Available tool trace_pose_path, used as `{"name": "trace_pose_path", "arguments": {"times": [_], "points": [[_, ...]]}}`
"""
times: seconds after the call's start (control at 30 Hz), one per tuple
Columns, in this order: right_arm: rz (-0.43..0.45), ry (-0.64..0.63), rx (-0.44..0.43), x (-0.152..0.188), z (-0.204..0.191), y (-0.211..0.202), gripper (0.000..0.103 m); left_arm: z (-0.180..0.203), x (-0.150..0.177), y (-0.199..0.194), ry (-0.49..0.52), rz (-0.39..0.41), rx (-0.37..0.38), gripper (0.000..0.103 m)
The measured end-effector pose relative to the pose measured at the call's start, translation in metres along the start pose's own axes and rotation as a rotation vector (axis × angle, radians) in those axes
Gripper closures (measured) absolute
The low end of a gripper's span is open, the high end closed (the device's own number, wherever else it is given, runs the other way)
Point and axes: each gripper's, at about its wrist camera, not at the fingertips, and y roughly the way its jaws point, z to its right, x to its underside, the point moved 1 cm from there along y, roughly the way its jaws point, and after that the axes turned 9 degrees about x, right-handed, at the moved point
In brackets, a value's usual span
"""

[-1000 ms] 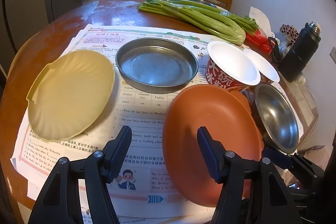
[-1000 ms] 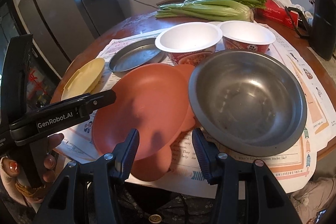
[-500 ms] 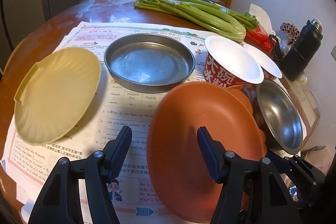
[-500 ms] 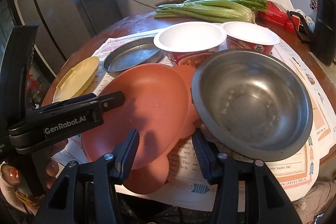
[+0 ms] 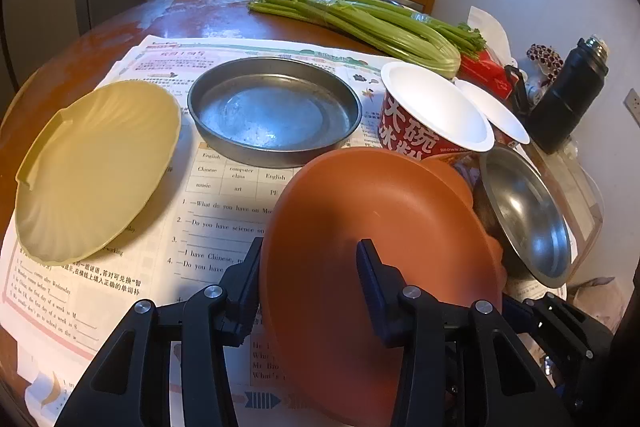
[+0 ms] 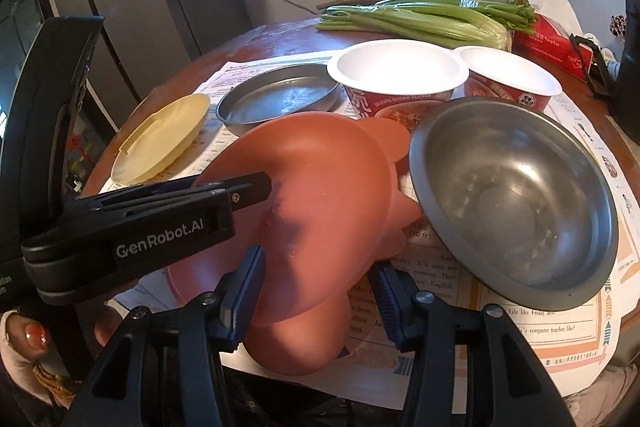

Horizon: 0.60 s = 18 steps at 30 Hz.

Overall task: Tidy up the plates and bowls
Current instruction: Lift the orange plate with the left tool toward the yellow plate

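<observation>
Plates and bowls crowd the worksheets point(image 5: 224, 227) on your round table point(image 5: 100, 43). Your left gripper point(image 5: 308, 259) is clamped on the near rim of the orange plate point(image 5: 372, 211), one finger under the edge and the other on top, and the plate tilts up off the paper. From the right wrist camera you can see that same gripper point(image 6: 256, 187) reaching in from the left, biting the plate point(image 6: 316, 179) at its left rim. Your right gripper point(image 6: 316, 275) hovers with its fingers spread wide, holding nothing, just above the plate's near edge. A second orange dish point(image 6: 296, 339) peeks out beneath the tilted one.

Just to the right of the orange plate sits the steel bowl point(image 6: 512, 195), touching or nearly touching it; you cannot tell which. Behind them stand two red paper bowls point(image 5: 436, 115) with white insides, side by side. The steel pan point(image 5: 274, 111) lies left of those, and the yellow shell plate point(image 5: 96, 167) sits farther left, near the table edge. Celery point(image 5: 360, 23) stretches across the far side, and a black bottle point(image 5: 568, 99) stands at the far right.
</observation>
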Motion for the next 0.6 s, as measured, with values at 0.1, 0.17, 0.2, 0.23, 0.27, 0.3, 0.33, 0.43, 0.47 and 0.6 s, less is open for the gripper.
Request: {"name": "trace_pose_path", "arguments": {"times": [0.1,0.17,0.2,0.23,0.27,0.3,0.33,0.43,0.47,0.6], "points": [[0.005,-0.01,0.0,0.0,-0.002,-0.002,0.051,-0.003,0.002,-0.002,-0.006,-0.002,0.001,0.056],[0.006,-0.015,-0.002,-0.001,-0.004,-0.003,0.051,-0.003,0.002,-0.004,-0.005,-0.004,0.0,0.056],[0.005,-0.018,-0.002,-0.001,-0.005,-0.004,0.051,-0.004,0.002,-0.005,-0.006,-0.004,0.0,0.056],[0.004,-0.02,-0.003,-0.001,-0.006,-0.004,0.051,-0.004,0.003,-0.007,-0.006,-0.003,0.001,0.056],[0.005,-0.021,-0.006,-0.001,-0.007,-0.005,0.051,-0.005,0.003,-0.009,-0.007,-0.003,0.001,0.056],[0.006,-0.025,-0.006,-0.002,-0.008,-0.007,0.051,-0.006,0.003,-0.013,-0.011,0.002,0.004,0.056],[0.006,-0.029,-0.007,-0.002,-0.01,-0.008,0.051,-0.006,0.003,-0.016,-0.011,0.009,0.004,0.056],[0.015,-0.039,-0.018,-0.003,-0.013,-0.014,0.051,-0.005,0.003,-0.028,-0.009,0.032,0.0,0.056],[0.017,-0.041,-0.02,-0.003,-0.014,-0.016,0.051,-0.004,0.003,-0.031,-0.007,0.039,-0.003,0.057],[0.035,-0.057,-0.023,-0.007,-0.021,-0.024,0.051,-0.002,0.001,-0.046,-0.004,0.07,-0.009,0.056]]}}
